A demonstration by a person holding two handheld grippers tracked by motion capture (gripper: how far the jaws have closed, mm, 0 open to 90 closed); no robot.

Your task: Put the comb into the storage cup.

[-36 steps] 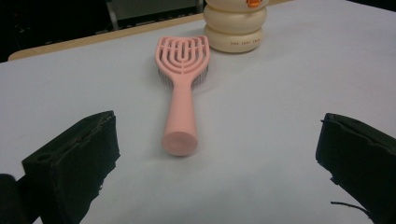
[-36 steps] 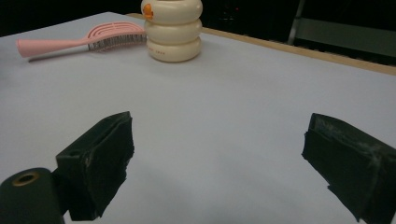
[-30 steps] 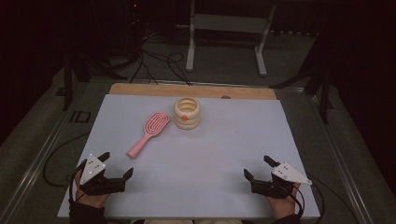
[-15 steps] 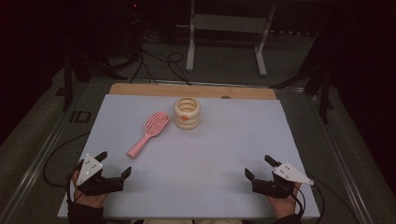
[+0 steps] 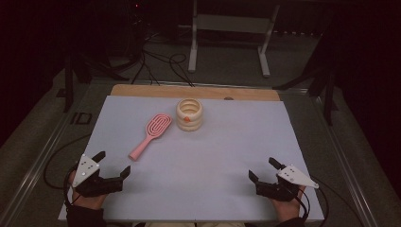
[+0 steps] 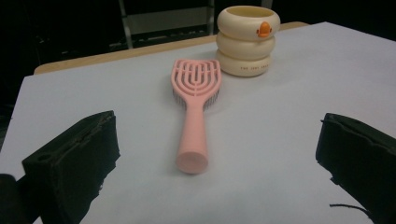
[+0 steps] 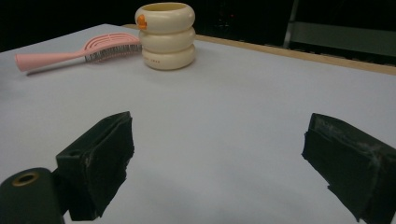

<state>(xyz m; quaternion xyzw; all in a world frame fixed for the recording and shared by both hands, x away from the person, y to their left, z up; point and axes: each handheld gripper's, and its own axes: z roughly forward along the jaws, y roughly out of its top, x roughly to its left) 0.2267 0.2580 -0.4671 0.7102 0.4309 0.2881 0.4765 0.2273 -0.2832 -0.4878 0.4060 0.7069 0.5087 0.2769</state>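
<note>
In the high view, the left gripper (image 5: 112,166) at lower left had edged slightly lower than a second before; the right gripper (image 5: 265,170) at lower right had barely moved. Both had jaws apart, holding nothing. The pink plastic vented hairbrush (image 5: 150,134) and the cream ribbed three-ring cup (image 5: 189,115) lay unmoved, upper centre, on the matte pale sheet (image 5: 213,161).

In the left gripper view, the hairbrush (image 6: 194,106) lay centre, smooth handle nearest, the cup (image 6: 248,39) just beyond.

In the right gripper view, the cup (image 7: 166,35) stood at upper left, the hairbrush (image 7: 84,52) beside it.
</note>
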